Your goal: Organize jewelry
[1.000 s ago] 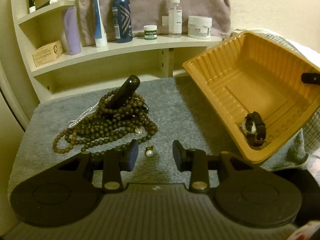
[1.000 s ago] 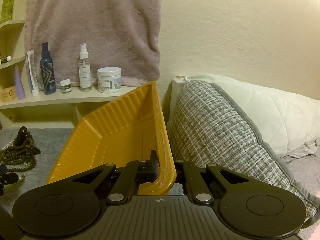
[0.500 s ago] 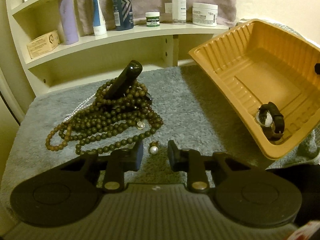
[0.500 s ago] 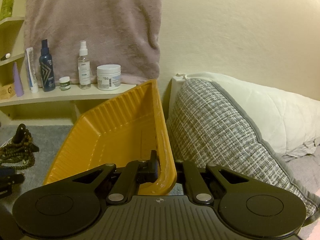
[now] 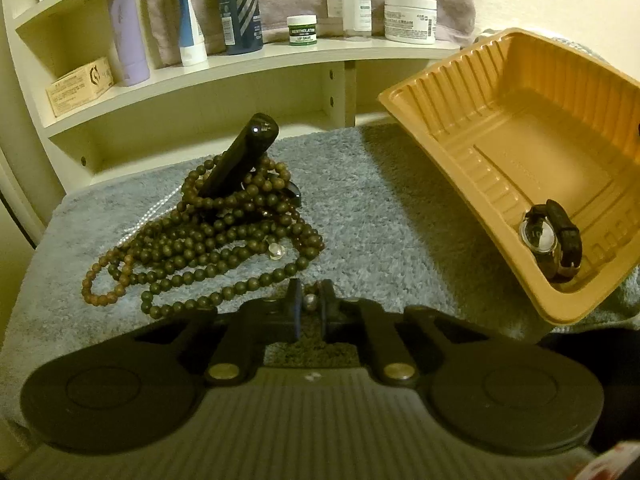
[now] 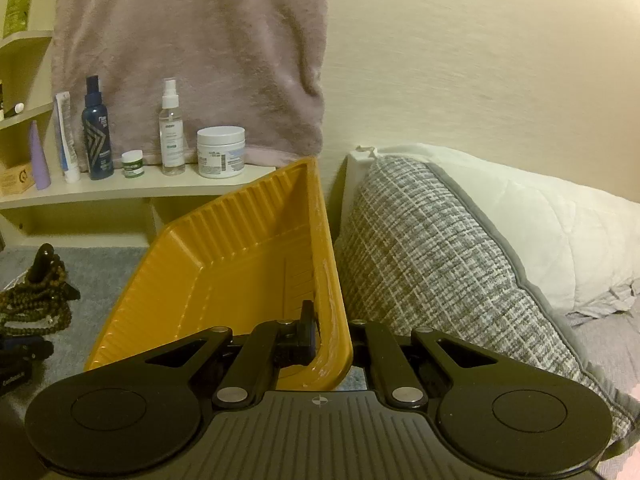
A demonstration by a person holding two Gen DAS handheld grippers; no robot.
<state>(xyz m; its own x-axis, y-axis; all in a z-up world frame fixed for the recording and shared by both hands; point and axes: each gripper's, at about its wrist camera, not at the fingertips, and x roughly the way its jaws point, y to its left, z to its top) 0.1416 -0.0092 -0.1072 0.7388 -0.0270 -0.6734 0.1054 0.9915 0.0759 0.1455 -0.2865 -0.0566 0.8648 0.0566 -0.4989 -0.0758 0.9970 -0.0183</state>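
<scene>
Bare grey plush mat (image 5: 384,208) runs open from its front edge to its back edge, between the heap of brown wooden bead strands (image 5: 208,248) on the left and the tilted ribbed orange plastic tray (image 5: 516,152) on the right. A glossy black rod (image 5: 240,160) leans up out of the beads. The cream wooden shelf (image 5: 248,92) closes the back edge; a grey checked cushion (image 6: 432,264) stands just right of the tray.
</scene>
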